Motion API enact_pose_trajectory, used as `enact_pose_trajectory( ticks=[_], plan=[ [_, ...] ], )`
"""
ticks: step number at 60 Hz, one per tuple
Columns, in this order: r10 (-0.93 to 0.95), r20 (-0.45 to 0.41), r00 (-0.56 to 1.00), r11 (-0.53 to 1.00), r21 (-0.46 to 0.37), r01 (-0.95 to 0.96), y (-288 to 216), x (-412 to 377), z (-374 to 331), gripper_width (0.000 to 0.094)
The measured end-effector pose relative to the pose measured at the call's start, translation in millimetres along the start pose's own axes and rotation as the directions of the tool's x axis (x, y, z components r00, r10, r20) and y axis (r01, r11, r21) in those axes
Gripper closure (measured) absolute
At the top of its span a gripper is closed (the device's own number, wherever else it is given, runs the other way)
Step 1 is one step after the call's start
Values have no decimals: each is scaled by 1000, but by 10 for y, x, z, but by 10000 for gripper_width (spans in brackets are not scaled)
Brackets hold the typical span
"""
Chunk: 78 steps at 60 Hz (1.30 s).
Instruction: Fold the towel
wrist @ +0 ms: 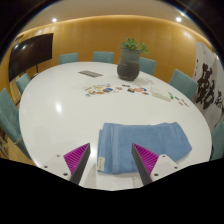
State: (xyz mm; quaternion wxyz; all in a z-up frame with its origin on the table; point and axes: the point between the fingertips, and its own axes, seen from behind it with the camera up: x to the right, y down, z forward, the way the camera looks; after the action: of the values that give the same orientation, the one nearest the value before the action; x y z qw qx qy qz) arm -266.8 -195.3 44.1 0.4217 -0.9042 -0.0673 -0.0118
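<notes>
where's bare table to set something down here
Bare table lies left of the blue towel, and a band runs between towel and small items. Crowded: around those items below the potted plant. The open fingers hover at the towel's near edge.

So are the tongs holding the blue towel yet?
No, nothing is held. The tongs are open, and the near edge of the blue towel lies flat on the white table between them.
</notes>
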Motion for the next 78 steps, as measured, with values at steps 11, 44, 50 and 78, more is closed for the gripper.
enact_pose_trajectory(
  ticks=[11,44,50,78],
  plan=[
    [-30,15,999,998,-53,31,134,-1,564,98],
    [78,165,983,997,-31,-74,-202,-117,484,868],
    [195,312,930,980,-14,-201,-647,-466,69,869],
    [235,7,972,970,-62,-234,-422,1219,365,208]
  ],
)
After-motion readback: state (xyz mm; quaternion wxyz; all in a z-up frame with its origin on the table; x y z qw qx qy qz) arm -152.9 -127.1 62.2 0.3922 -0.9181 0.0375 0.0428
